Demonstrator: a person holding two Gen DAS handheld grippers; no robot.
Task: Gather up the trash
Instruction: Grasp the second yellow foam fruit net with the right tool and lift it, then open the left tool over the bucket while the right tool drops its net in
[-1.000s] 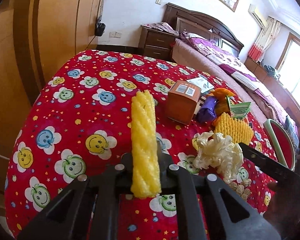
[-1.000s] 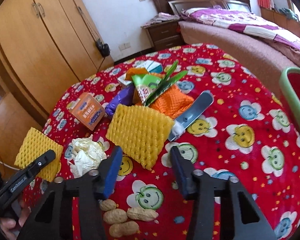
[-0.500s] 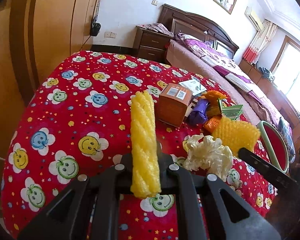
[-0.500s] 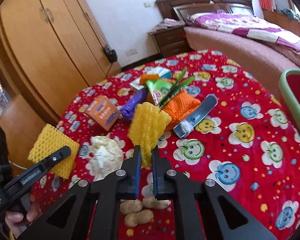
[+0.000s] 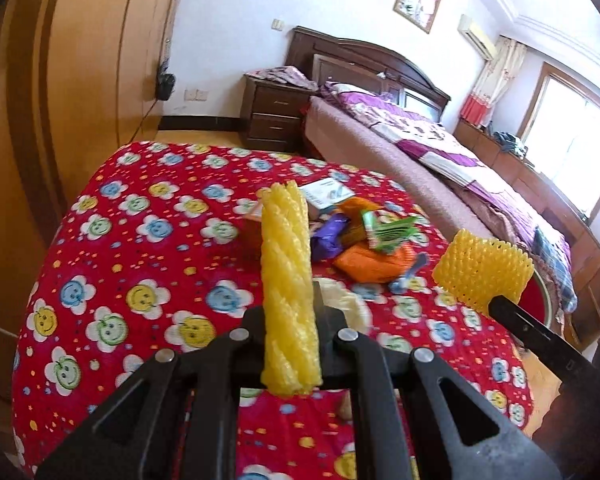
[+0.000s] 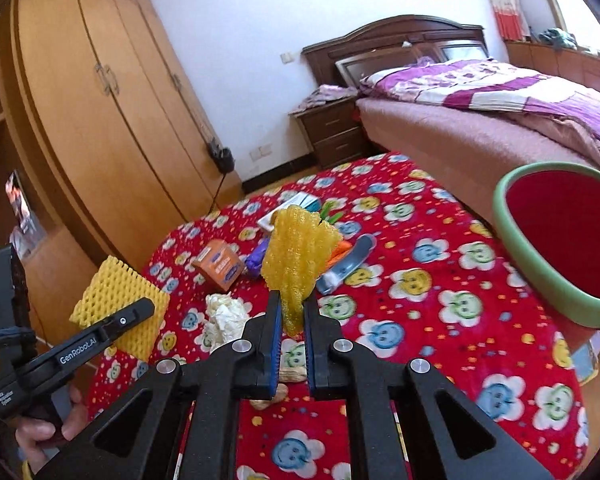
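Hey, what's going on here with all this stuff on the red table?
A person is clearing trash off the table with a gripper in each hand. The left gripper is shut on one yellow foam net, and the right gripper is shut on a second yellow foam net, held off the cloth. Wrappers, an orange box, crumpled tissue and peanuts lie on the table. A green-rimmed bin waits at the right.

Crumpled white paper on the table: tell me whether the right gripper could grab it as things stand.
Probably not yet. The right gripper is shut on a yellow foam net, so its jaws are occupied. The crumpled white paper itself lies uncovered, just left of the fingers.
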